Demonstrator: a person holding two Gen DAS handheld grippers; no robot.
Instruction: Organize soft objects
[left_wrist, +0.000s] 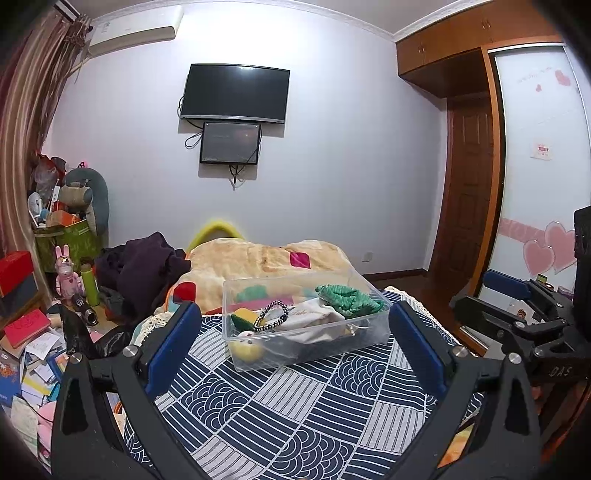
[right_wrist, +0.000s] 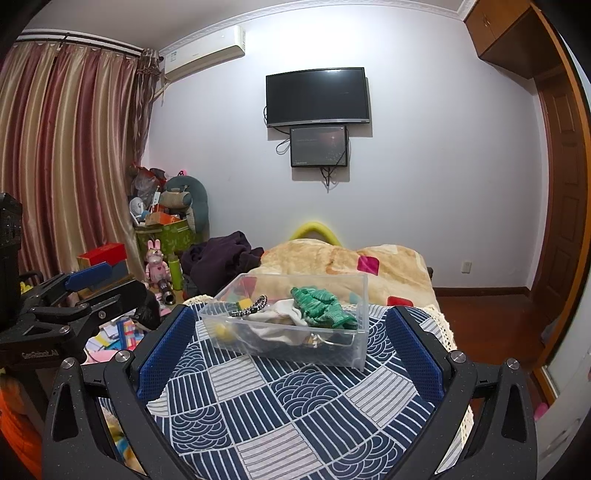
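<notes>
A clear plastic bin (left_wrist: 236, 295) (right_wrist: 360, 295) stands on the blue-and-white patterned cloth (left_wrist: 295, 402) (right_wrist: 303, 406). It holds a green knitted piece (left_wrist: 349, 299) (right_wrist: 321, 308), a white cloth (left_wrist: 314, 319) (right_wrist: 286, 312), a beaded bracelet (left_wrist: 271, 315) (right_wrist: 251, 306), a yellow-green sponge (left_wrist: 243, 317) and a yellow soft ball (left_wrist: 247, 349). My left gripper (left_wrist: 293, 325) is open and empty, just short of the bin. My right gripper (right_wrist: 290, 328) is open and empty, also just short of the bin. Each gripper shows at the edge of the other's view.
A beige blanket (left_wrist: 258, 258) (right_wrist: 332, 262) and dark clothes (left_wrist: 144, 269) (right_wrist: 221, 258) lie behind the bin. Boxes, books and toys (left_wrist: 37, 332) crowd the floor at left. A wardrobe (left_wrist: 535, 166) and wooden floor are at right.
</notes>
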